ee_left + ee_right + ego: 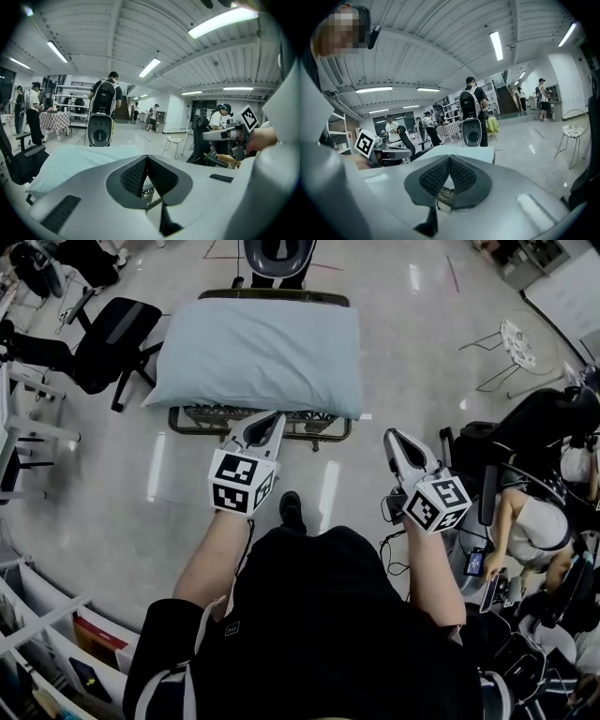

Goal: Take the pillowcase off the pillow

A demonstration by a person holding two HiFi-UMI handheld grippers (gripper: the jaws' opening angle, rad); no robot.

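Left tool point(270, 418): jaws pressed together, nothing between them; its own view shows the pads meeting with only the pillow beyond. Right tool point(394, 437): same, closed and empty. Both are held out in front of the person, short of the desk point(202, 418). The left one is near the pillow's near edge and the right one is off its near right corner; neither touches it. Pillow point(281, 343) lies flat across the desk, pale blue pillowcase point(216, 362) fully on and smooth. Step, as I read it: reaching in, no grasp yet. Next move calls for spreading the jaws and finding the case's open end (can't tell which side). One tool then pinches the case fabric alone, the other holds the pillow, and they pull apart.
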